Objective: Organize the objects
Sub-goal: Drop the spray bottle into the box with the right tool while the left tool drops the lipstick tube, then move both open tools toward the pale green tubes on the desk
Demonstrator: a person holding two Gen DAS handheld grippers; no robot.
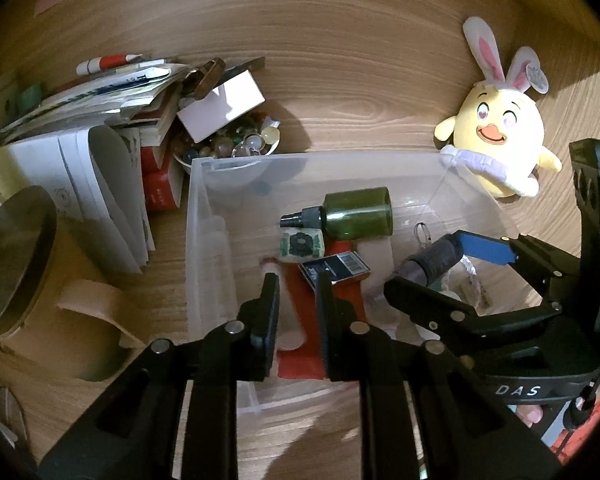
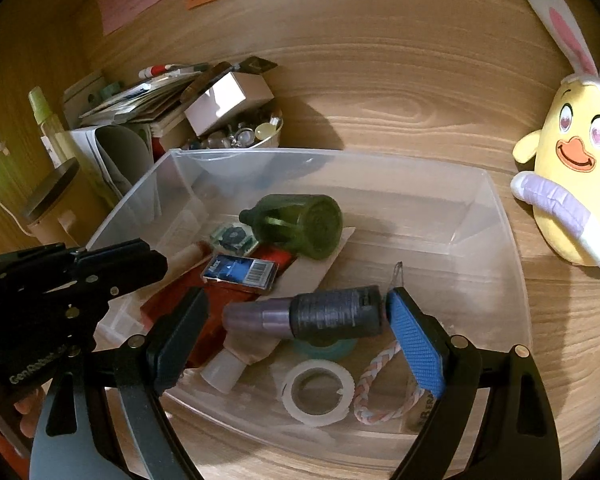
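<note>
- The right gripper (image 2: 296,320) has its fingers spread wide on either side of a dark cylindrical bottle with a purplish neck (image 2: 320,316). The blue pad (image 2: 414,340) sits at the bottle's base end and the black pad (image 2: 180,328) stands off from its neck end. It is released, not gripping.
- The left gripper (image 1: 298,320) hovers over the near part of the clear plastic bin (image 1: 196,208), fingers parted by a modest gap with nothing between them.
- The bottle lies on its side inside the bin, on top of a pale tube (image 2: 240,360) and a roll of teal tape (image 2: 328,346). A white tape ring (image 2: 316,392) and a braided cord (image 2: 376,384) lie just beside it.
- Also in the bin: a green spray bottle (image 1: 356,212), a blue barcoded box (image 1: 334,266) and a red flat packet (image 1: 308,320).
- The step looks like either a release or a lengthwise grab of the dark bottle. If grabbing, I would close slowly and keep both pads square on the bottle's ends, since a round bottle can roll off its uneven bed.
- Keep the left gripper clear of the right one's path, as the two are near.
- A plush chick (image 2: 568,168) and a stack of papers (image 1: 100,184) sit on the desk (image 1: 340,88) outside the bin.
</note>
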